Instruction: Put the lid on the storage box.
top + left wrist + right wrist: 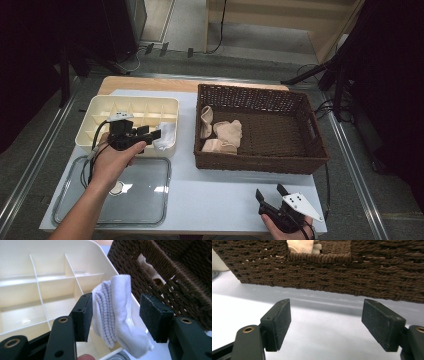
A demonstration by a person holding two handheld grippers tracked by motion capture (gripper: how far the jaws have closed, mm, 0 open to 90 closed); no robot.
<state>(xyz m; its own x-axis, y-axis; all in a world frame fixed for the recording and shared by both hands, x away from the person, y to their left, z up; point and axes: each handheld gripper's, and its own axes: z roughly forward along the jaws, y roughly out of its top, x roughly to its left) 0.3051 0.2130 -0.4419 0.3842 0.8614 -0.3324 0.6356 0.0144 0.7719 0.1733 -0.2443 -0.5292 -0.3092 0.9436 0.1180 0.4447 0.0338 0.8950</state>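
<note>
The wicker basket [260, 130] sits right of the cream divided organizer [127, 122]. The left gripper [152, 134] (forearm angled in) spreads wide around a white sock [117, 315] draped over the organizer's corner. The right gripper [270, 194] rests agape, empty.

- Left gripper [150, 134] held forward on an outstretched forearm, jaws parted.
- Right gripper [271, 194] low near the body, jaws spread wide.

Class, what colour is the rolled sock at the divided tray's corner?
White; the rolled ribbed sock shows best in the left gripper view, between the open jaws.
</note>
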